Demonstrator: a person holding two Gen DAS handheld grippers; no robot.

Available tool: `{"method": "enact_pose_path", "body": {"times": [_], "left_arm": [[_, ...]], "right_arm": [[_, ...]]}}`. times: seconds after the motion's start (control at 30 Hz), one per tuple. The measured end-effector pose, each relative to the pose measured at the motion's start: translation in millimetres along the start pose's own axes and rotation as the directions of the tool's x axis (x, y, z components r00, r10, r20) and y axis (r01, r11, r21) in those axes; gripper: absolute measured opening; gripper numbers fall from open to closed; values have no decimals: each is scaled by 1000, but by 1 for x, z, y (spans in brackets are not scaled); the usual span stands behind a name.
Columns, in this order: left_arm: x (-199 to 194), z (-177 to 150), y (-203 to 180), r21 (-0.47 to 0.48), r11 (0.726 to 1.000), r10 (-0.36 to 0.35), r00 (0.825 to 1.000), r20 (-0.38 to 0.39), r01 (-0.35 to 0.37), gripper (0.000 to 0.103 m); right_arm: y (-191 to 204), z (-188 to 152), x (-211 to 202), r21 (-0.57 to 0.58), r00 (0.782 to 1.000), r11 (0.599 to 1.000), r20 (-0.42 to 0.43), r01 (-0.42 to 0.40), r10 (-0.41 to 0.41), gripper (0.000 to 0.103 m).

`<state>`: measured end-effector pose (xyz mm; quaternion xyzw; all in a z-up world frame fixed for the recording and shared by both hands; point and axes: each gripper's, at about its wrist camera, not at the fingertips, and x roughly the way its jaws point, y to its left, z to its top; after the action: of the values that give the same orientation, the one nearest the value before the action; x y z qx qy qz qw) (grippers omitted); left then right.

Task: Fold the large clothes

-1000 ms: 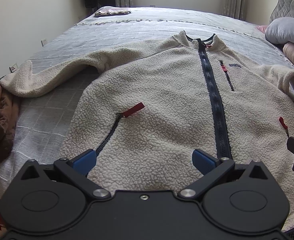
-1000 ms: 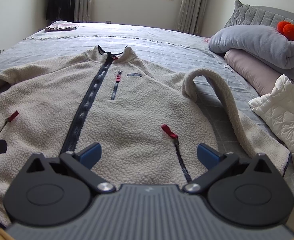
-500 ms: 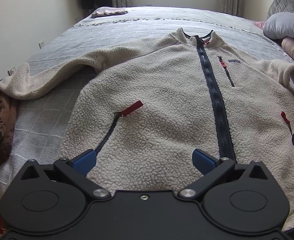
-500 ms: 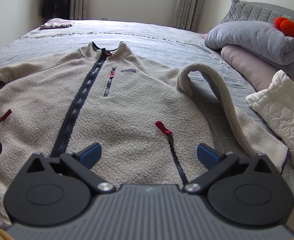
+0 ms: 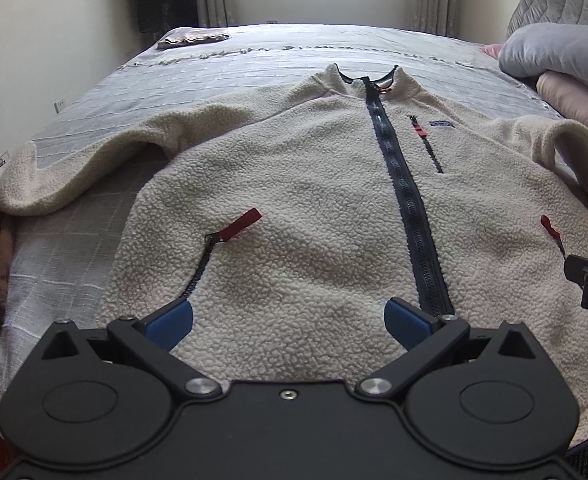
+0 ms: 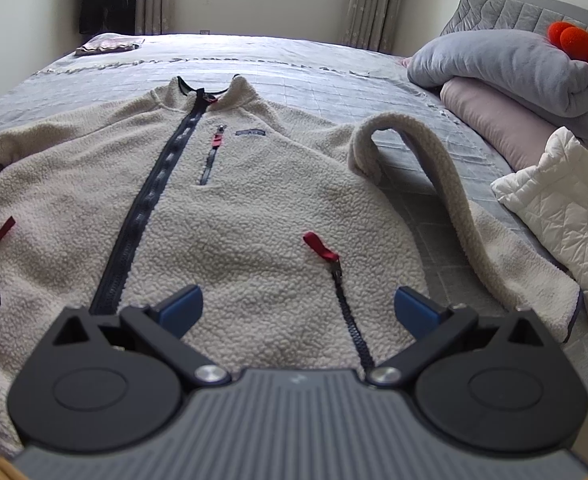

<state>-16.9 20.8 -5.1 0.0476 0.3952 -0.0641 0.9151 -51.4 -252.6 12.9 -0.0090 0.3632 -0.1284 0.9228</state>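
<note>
Fluffy cream jacket [image 5: 314, 208] lies flat on bed [image 5: 253, 52], zipped, front up. No fold made yet. Left gripper [image 5: 288, 316] and right gripper [image 6: 298, 306] hover near hem, fingers wide apart, empty. Sleeves not tucked.

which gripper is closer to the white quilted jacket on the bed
Right. The right gripper hovers just left of the white quilted jacket; the left gripper is farther left, past the fleece's main zipper.

Both my wrist views look forward and slightly down from the bottom hem of the fleece jacket [image 5: 294, 208] toward its collar and the window. The left view sits near its left pocket, the right near the other; both share the centre zipper [image 6: 145, 216].
</note>
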Motion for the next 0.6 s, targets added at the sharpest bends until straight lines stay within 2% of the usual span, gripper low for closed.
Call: {"method": "enact_pose_path", "body": {"times": [0.17,0.3,0.47,0.6], "left_arm": [[7,4,9,23,999,-46,999,-26,47,103],[13,9,37,10,995,-97,994,-48,98,103],[18,12,100,-32,997,-74,994,-79,72,103],[29,-3,140,-46,995,-97,983,-156,91,103]], "right_arm": [[-5,-2,14,7,998,999,-45,-50,50,103],[-19,-5,33,-9,989,995,-113,-98,97,103],[-67,-8,41,17,979,994,-172,-106,107,103],[-115,-23,45,131,954,976,-224,-175,202,103]]}}
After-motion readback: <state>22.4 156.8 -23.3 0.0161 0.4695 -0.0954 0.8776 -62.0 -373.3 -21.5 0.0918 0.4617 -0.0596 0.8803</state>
